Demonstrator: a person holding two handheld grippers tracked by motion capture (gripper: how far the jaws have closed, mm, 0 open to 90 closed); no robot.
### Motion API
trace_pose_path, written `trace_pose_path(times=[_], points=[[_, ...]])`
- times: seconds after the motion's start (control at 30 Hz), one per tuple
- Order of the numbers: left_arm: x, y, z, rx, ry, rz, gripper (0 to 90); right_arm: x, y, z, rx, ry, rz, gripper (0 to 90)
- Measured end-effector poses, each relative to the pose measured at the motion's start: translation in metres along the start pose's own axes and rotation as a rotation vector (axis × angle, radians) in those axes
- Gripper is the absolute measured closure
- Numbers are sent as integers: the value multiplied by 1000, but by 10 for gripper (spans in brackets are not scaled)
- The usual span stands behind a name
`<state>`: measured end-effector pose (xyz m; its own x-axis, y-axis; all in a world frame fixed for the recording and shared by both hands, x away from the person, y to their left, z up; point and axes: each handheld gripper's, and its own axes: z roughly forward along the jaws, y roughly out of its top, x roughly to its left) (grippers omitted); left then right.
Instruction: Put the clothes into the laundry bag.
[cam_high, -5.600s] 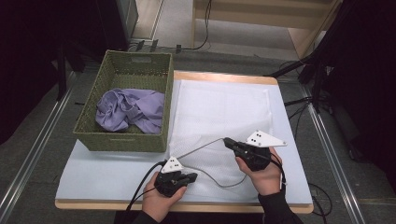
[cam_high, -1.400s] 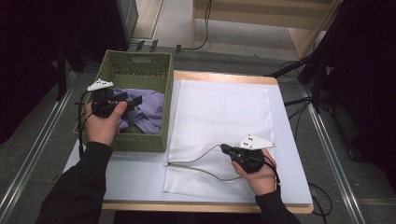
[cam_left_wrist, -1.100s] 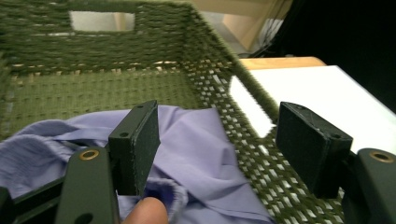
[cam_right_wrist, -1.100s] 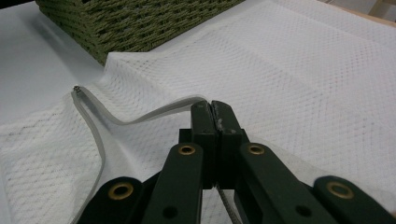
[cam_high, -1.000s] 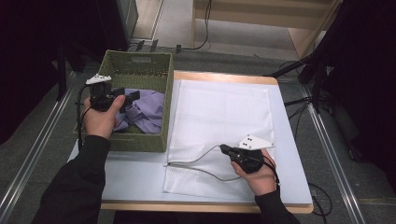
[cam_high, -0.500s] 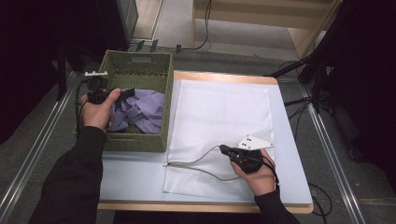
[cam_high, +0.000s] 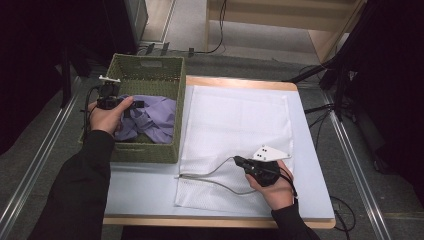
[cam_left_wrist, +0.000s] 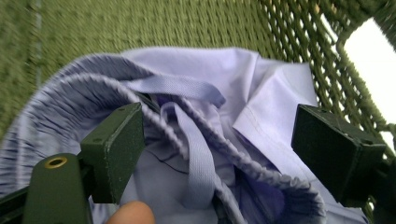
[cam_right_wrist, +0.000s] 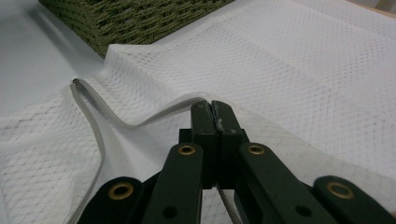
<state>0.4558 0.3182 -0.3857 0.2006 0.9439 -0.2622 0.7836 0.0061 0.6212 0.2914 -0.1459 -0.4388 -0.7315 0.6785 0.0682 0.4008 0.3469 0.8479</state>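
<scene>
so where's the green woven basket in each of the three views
High view: the green woven basket stands at the table's upper left, holding the lilac garment.
Left gripper view: its weave runs across the top and right, behind the garment.
Right gripper view: one corner shows at the top left.
Shared landmark: the white mesh bag lies beside the basket in the high view and the right gripper view.

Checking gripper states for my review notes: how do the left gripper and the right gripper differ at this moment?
The left gripper has been opening its jaws, which now stand wide apart over the lilac garment in the green basket; the right gripper is shut on the white mesh bag, pinching its zipper edge. The left gripper reaches into the basket; the right gripper sits low on the table. Both have black jaws and are hand-held.
</scene>
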Motion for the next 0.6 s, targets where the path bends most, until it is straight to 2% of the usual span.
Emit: trace_pose_path(times=[0.03, 0.13, 0.2, 0.3, 0.4, 0.43, 0.53, 0.57, 0.6], points=[[0, 0, 0, 0, 0, 0, 183, 0, 0, 0, 0, -1, 3, 900], [-2, -2, 12, 104, 20, 3, 188, 0, 0, -1, -2, -1, 7, 900], [-1, -4, 18, 171, 51, -4, 203, -1, 0, -1, -2, -3, 6, 900], [2, -4, 23, 211, 113, -38, 290, -1, -1, -1, -1, -2, 5, 900], [3, -5, 25, 227, 121, -41, 371, 0, -1, 0, 1, -2, 2, 900], [1, -5, 28, 243, 89, -33, 502, 0, -1, -1, 1, -2, 0, 900], [-3, -5, 32, 298, 16, -7, 692, -1, -1, -1, 3, -3, 2, 900], [-3, -5, 32, 298, 16, -7, 759, -1, -1, -1, 3, -4, 2, 900], [-5, -5, 33, 313, -11, 2, 805, -1, -1, 0, 3, -4, 2, 900]])
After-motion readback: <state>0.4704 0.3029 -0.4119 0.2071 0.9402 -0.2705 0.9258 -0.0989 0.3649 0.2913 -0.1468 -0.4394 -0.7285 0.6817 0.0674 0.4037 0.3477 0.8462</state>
